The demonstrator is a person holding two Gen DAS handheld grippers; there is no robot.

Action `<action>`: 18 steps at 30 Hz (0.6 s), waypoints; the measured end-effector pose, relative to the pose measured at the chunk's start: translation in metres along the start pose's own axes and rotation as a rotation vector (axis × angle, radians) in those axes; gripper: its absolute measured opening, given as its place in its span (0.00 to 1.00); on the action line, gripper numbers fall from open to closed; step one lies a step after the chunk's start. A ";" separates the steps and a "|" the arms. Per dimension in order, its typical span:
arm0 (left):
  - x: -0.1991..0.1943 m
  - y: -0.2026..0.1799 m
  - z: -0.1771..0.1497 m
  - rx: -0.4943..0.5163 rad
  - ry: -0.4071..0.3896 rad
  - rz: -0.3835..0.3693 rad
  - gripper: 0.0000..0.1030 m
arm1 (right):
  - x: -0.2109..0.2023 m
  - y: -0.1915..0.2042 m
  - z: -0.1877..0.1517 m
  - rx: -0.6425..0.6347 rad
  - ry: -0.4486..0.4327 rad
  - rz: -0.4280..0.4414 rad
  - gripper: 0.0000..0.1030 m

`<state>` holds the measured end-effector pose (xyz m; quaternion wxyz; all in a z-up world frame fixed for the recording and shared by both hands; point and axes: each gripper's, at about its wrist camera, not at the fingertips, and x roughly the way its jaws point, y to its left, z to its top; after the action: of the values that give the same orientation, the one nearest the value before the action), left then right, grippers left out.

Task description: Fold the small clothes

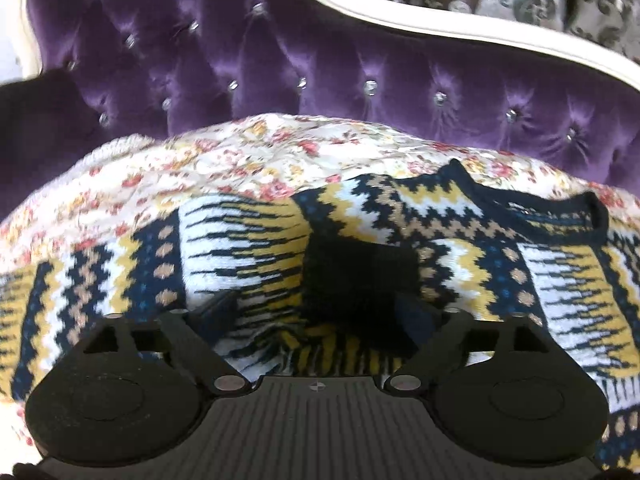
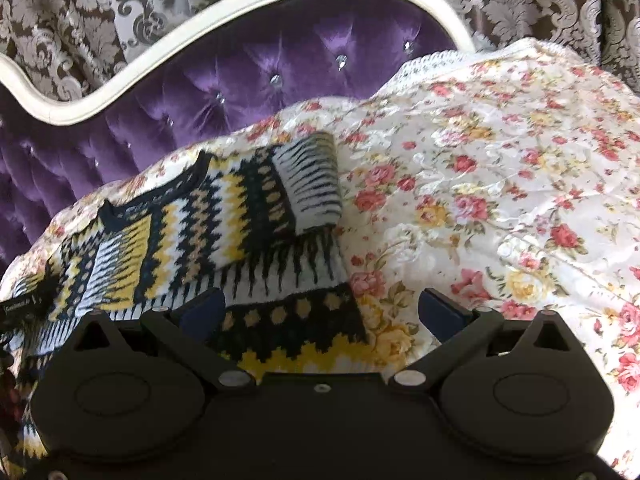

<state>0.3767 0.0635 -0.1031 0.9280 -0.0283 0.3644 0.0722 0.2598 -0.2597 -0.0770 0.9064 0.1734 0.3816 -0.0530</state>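
Left claw (image 1: 320, 316) first: my jaws stand apart, and bunched knit rides up between them at twelve o'clock without being pinched, so I call it unclamped. Right claw (image 2: 320, 312) is spread wide too, blue pads showing, the left pad on the knit and the right one over bare bedding, nothing gripped.

Moving outward, the sweater (image 2: 208, 216) sprawls on the floral quilt (image 2: 500, 168). From my right view it fills nine to eleven o'clock, one sleeve (image 2: 308, 184) folded across the body, the hem corner right at the jaws. From the left view its dark neckline (image 1: 560, 208) sits at about two o'clock.

I judge this a thick, soft jacquard knit: zigzags and diamonds in navy, mustard, white and tan, fuzzy, a bit heavy for its size, floppy, not fragile. It should grip well and drag on the quilt rather than slide. I'd take it at the ribbed hem or a shoulder seam, where layers are firm, pinching both layers.

Quilt looks satiny, puckered, rose-printed. Beyond, at twelve o'clock, the headboard (image 1: 360, 72) is tufted purple velvet with crystal buttons and a curved cream frame; damask curtain (image 2: 100, 20) behind
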 end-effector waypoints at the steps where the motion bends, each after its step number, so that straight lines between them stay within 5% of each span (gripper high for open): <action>1: 0.001 0.000 0.001 -0.008 0.006 -0.004 0.94 | -0.001 0.000 0.000 0.003 -0.001 0.007 1.00; 12: -0.027 0.033 0.016 -0.043 0.029 -0.187 0.94 | -0.012 0.005 0.002 0.010 -0.068 0.235 1.00; 18: -0.063 0.086 0.023 -0.062 -0.026 -0.181 0.94 | -0.015 0.021 -0.003 -0.030 -0.093 0.354 1.00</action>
<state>0.3329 0.1434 -0.0437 0.9340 -0.0891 0.3459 -0.0004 0.2524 -0.2396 -0.0628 0.9207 0.2217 0.3034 0.1052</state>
